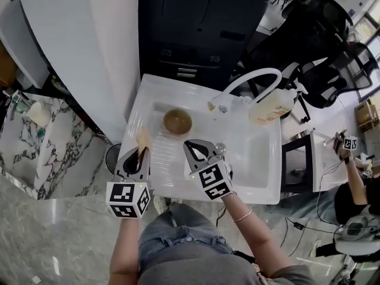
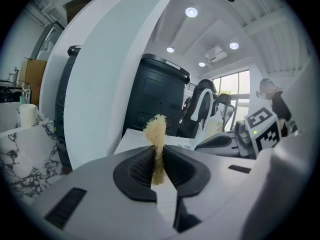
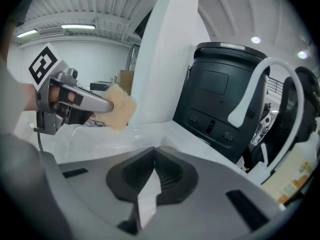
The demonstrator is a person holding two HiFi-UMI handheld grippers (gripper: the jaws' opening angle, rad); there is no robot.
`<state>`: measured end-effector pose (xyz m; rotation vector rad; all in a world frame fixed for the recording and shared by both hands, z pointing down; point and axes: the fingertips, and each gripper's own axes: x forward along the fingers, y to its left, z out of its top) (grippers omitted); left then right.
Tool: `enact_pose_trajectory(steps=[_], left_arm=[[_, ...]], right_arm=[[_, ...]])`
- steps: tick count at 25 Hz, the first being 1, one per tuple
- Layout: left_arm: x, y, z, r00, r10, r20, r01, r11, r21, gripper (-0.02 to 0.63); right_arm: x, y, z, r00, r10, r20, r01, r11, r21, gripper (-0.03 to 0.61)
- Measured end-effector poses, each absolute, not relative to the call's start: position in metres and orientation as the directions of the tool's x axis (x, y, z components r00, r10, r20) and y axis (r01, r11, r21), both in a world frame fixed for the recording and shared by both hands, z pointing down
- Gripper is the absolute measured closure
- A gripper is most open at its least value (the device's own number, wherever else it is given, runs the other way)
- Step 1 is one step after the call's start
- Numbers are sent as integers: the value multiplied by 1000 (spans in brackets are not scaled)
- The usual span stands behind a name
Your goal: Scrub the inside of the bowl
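Observation:
A brown bowl (image 1: 177, 122) sits inside the white sink (image 1: 255, 159), toward its left back corner. My left gripper (image 1: 141, 151) hovers over the sink's left rim, shut on a tan sponge (image 1: 142, 138) that sticks up between the jaws (image 2: 156, 134). From the right gripper view the same sponge (image 3: 118, 110) shows at the left, pinched flat. My right gripper (image 1: 193, 145) hangs over the sink's front, right of the bowl, with its jaws closed together and nothing between them (image 3: 152, 176).
A white curved faucet (image 1: 252, 79) arches over the sink's back rim, with a soap bottle (image 1: 272, 107) beside it. A dark cabinet (image 1: 196, 22) stands behind the sink and a white wall panel (image 1: 89, 46) to the left. A marble counter (image 1: 41, 141) lies far left.

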<state>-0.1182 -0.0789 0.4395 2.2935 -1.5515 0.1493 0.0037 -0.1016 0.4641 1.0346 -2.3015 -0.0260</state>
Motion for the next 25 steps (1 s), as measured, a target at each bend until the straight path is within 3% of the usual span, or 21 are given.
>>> enact_pose_trajectory(steps=[15,19,25], left_arm=[[-112,-112,467,398,-843,361,-912,-320,257,568],[-105,-120,473,407,-834,374,-908,-323,267,568],[-99,-132,481,415,-823,388,-904,-323,281,568]], right_arm=[[-12,-136,511,-492,-548,677,-489,817,306,563],[-16,-139,522,-483,-505,715,-416,851,320,520],[-19,-147,540,-460,-452,764,-341,885,318,508]])
